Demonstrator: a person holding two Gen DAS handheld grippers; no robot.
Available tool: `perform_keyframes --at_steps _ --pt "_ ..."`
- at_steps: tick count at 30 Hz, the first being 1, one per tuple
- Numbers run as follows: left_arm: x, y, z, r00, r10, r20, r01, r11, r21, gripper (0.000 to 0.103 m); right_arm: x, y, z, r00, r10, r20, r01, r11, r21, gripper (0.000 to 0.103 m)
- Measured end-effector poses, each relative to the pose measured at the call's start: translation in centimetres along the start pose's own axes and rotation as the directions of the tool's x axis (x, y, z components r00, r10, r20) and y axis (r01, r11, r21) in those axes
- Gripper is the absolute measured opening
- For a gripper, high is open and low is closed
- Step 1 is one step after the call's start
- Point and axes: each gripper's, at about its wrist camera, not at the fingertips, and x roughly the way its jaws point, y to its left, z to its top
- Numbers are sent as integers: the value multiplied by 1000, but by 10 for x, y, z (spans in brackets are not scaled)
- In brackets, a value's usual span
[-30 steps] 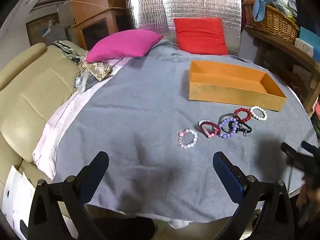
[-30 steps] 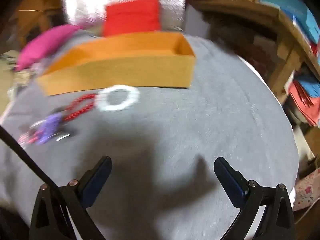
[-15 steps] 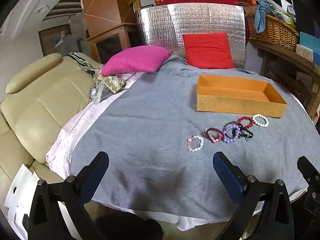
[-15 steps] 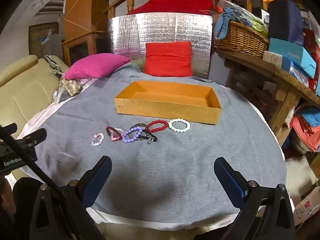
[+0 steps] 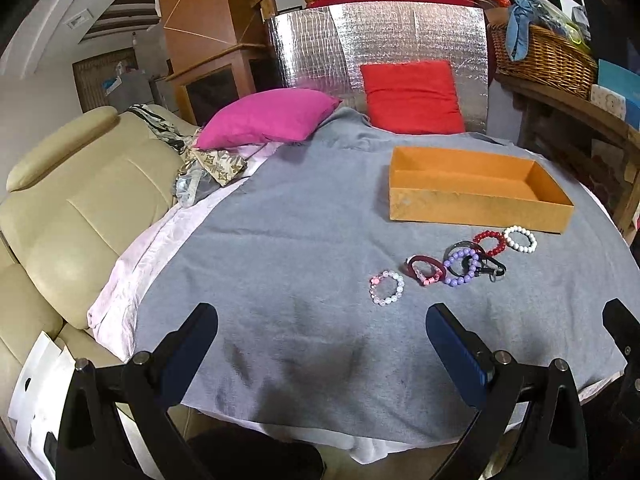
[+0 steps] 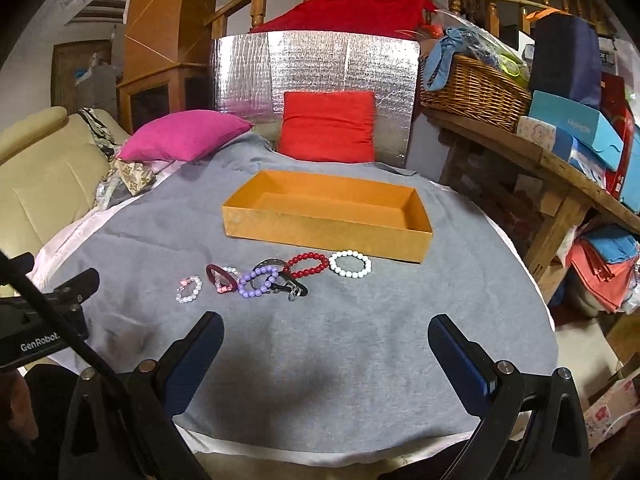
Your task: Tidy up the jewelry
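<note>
A: While both wrist views cover the same round table (image 6: 400,360), what does each show alone?

B: The right wrist view shows the left gripper (image 6: 56,296) at its left edge, held over the table's near left rim, plus a wooden shelf (image 6: 560,160) with a blue box (image 6: 576,128) at far right. The left wrist view shows the beige sofa (image 5: 80,208) in full, and only a dark corner of the right gripper (image 5: 624,328) at its right edge.

A: Gripper condition?

B: Left gripper: jaws spread wide, nothing between the pads. Right gripper: likewise released, fingers (image 6: 456,352) apart and empty, above the near edge of the grey cloth (image 6: 320,340).

A: Container status?

B: One orange box (image 6: 328,216), open-topped, sits toward the far side of the table. Its interior shows only bare orange floor. A wicker basket (image 6: 476,88) on the shelf holds blue fabric.

A: Location of the jewelry?

B: In a row on the cloth, just in front of the box. From right: white bead bracelet (image 6: 350,264), close to the box wall; red bead bracelet (image 6: 307,265), touching the white one; purple bead bracelet (image 6: 258,282) lying over a black band (image 6: 288,284); dark red band (image 6: 218,276); pale pink bead bracelet (image 6: 189,289), set slightly apart.

A: Clearance?

B: Open cloth lies between the gripper tips and the row. A pink cushion (image 6: 184,140) and a red cushion (image 6: 328,128) bound the far edge.
</note>
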Motion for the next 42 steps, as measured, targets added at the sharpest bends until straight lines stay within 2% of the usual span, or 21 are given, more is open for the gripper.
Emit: perform_keyframes --at_steps 25,42 --pt "9 -5 -7 1000 -2 -26 2 1000 16 103 5 0 1 1000 -23 -13 23 1000 10 103" --pt "30 -1 -10 998 6 -63 -6 1000 0 103 15 5 -1 999 -30 -34 30 1000 0 103"
